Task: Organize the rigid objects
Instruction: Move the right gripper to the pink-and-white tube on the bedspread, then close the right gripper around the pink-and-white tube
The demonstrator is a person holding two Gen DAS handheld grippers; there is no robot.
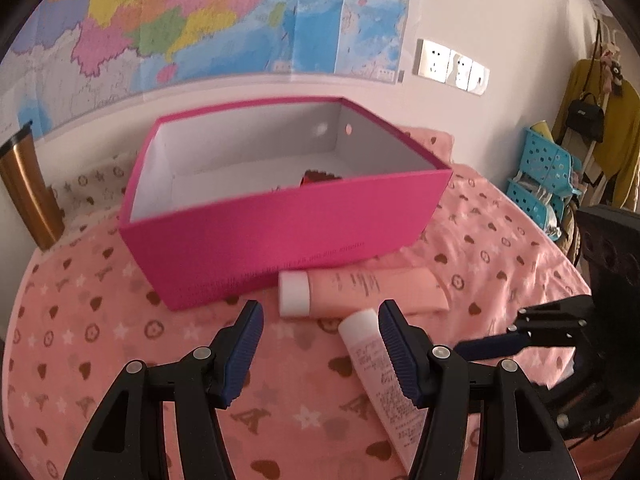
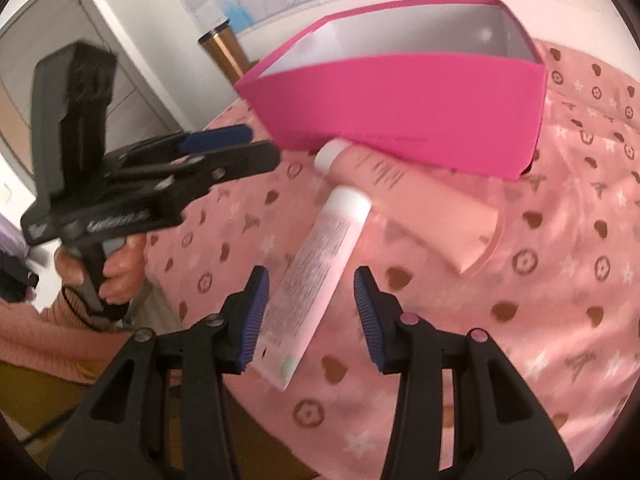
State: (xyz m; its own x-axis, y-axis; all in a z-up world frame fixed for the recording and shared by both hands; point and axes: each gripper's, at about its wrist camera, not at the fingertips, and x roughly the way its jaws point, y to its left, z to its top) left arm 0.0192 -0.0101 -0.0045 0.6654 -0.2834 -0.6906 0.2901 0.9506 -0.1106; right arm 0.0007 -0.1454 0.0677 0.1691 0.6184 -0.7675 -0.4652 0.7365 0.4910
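An open magenta box (image 1: 280, 224) stands on the pink patterned cloth; a small red item (image 1: 316, 177) lies inside it. Two pink tubes with white caps lie in front of the box: a large one (image 1: 368, 290) against its front wall and a slimmer one (image 1: 384, 376) nearer me. My left gripper (image 1: 320, 344) is open and empty above the cloth, left of the slim tube. My right gripper (image 2: 308, 312) is open, its jaws either side of the slim tube (image 2: 316, 284), not closed on it. The box (image 2: 400, 100) and large tube (image 2: 420, 200) lie beyond. The left gripper (image 2: 224, 144) shows at left.
A gold-brown tumbler (image 1: 26, 196) stands at the cloth's back left by the wall. A wall map and sockets (image 1: 452, 66) are behind the box. Blue baskets (image 1: 544, 172) and hanging clothes are at the right. The right gripper (image 1: 520, 340) shows at the right edge.
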